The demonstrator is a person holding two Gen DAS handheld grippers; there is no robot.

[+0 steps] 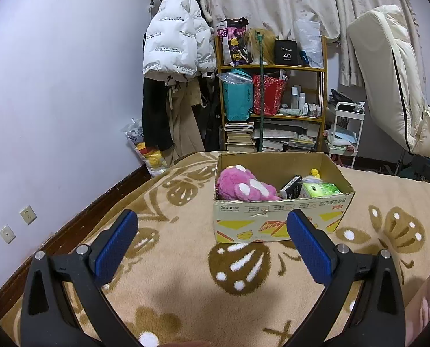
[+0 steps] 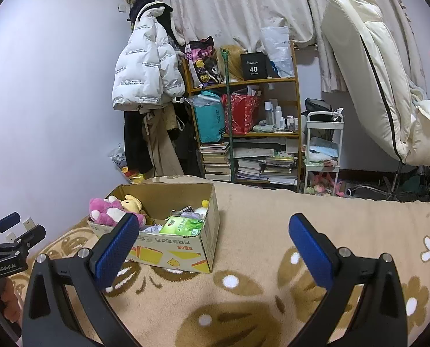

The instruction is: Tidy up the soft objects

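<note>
Left wrist view: left gripper [image 1: 212, 228] w/ blue-padded black fingers, spread wide apart, nothing between them, above the beige blanket w/ brown flower pattern [image 1: 186, 289].
Right wrist view: right gripper [image 2: 213, 231] same build, fingers also wide apart and empty, over same blanket.
Box: open-top cardboard box w/ yellow/red print [image 1: 275, 219] sits on blanket, ahead of left gripper; ahead-left of right gripper.
Plush: pink-and-white plush toy [image 1: 244, 186] lies inside box at its left end; a yellow plush toy [image 2: 132, 204] just beside it, seen from right wrist.
Tissues: green soft tissue pack [image 1: 320, 189] inside box at right end, next to a small black carton [image 1: 291, 186].
Background: wooden shelf w/ bags and books [image 1: 272, 98] by wall, white puffer jacket [image 1: 174, 49] hanging left of it.
</note>
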